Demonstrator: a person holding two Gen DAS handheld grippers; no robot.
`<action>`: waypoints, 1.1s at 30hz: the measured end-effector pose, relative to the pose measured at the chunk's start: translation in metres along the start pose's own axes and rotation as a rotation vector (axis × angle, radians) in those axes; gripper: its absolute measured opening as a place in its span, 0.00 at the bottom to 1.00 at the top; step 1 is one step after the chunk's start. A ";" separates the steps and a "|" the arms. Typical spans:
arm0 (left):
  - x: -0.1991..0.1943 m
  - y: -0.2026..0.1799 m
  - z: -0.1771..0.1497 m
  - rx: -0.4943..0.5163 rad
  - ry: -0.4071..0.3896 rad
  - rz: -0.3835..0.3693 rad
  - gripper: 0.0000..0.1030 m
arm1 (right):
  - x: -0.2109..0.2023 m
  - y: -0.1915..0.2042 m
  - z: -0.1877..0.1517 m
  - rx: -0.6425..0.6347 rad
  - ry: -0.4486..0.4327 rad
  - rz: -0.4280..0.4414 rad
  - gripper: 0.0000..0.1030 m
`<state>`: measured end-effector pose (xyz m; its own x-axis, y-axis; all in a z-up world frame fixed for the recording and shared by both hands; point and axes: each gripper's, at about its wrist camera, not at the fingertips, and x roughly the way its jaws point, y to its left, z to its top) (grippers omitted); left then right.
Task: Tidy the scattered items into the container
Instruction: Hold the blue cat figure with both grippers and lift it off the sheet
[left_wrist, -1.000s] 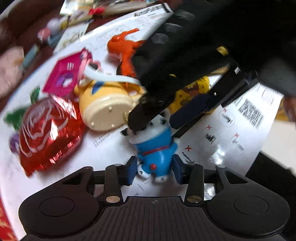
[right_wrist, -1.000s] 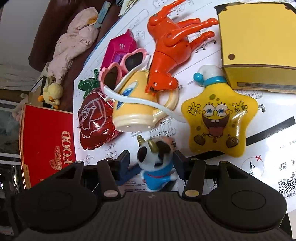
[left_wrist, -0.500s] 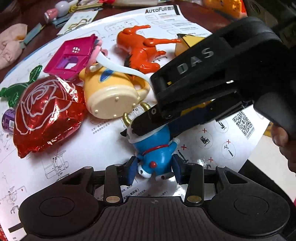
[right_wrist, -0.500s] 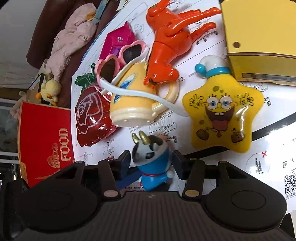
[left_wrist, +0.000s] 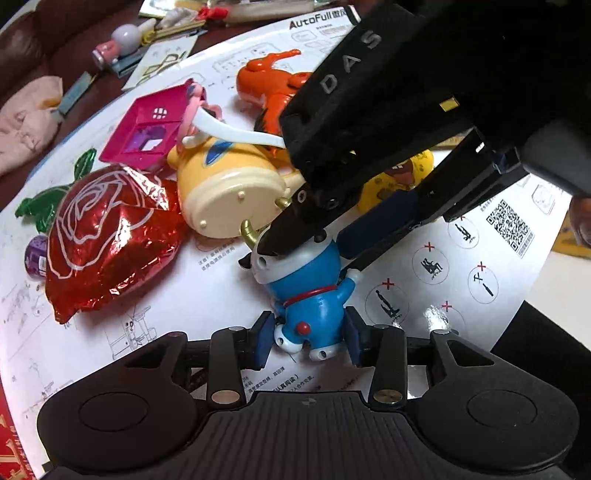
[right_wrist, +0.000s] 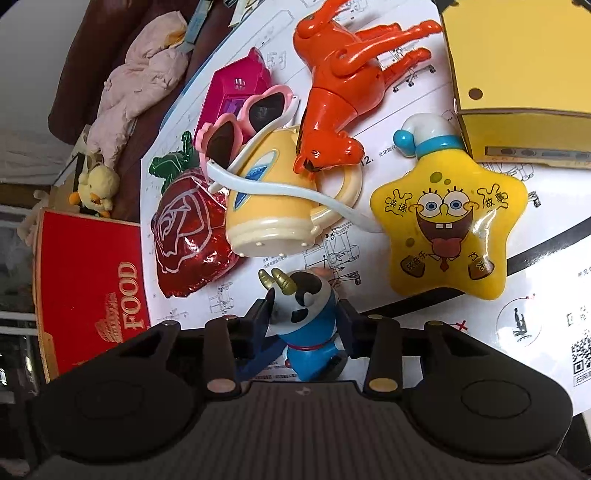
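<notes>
1. We see the blue cat figurine (left_wrist: 310, 291), in its black-and-white cow hood with gold horns, lying on the white instruction sheet (left_wrist: 461, 280) that covers the counter.
2. Our left gripper (left_wrist: 306, 341) straddles the figurine's lower body; its blue pads sit at either side of the legs, and we cannot tell whether they press on it.
3. Our right gripper (right_wrist: 303, 325) comes in over the figurine's head and shoulders. Its jaws are closing with the figurine between them; the pads look just beside the hood, not yet clamped.
4. In the left wrist view the right gripper's black body crosses the upper right, one finger tip resting over the hood.
5. Just beyond the figurine lies a yellow toy mug (right_wrist: 271, 206) on its side, with pink heart sunglasses (right_wrist: 240, 125) draped across it.
6. A red foil rose balloon (left_wrist: 107, 236) lies beside the mug, a pink toy house (left_wrist: 151, 129) behind it.
7. An orange toy horse (right_wrist: 343, 85) lies against the mug, and a yellow star toy (right_wrist: 447, 225) lies next to it.
8. A yellow box (right_wrist: 524, 74) stands beyond the star.
</notes>
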<state>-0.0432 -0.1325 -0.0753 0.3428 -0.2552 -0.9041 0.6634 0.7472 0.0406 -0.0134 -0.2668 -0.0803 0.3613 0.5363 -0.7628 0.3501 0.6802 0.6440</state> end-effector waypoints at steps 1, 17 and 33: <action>-0.001 0.000 0.000 0.003 -0.003 0.000 0.39 | 0.001 0.001 0.000 -0.003 -0.001 -0.004 0.46; 0.006 -0.003 0.003 0.003 -0.002 0.010 0.39 | 0.015 0.018 -0.005 -0.064 0.001 -0.077 0.55; 0.008 0.005 -0.001 -0.016 -0.014 -0.013 0.39 | 0.019 0.022 -0.005 -0.077 0.017 -0.085 0.56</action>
<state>-0.0379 -0.1306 -0.0829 0.3439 -0.2735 -0.8983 0.6573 0.7533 0.0223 -0.0032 -0.2387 -0.0809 0.3181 0.4835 -0.8155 0.3111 0.7593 0.5715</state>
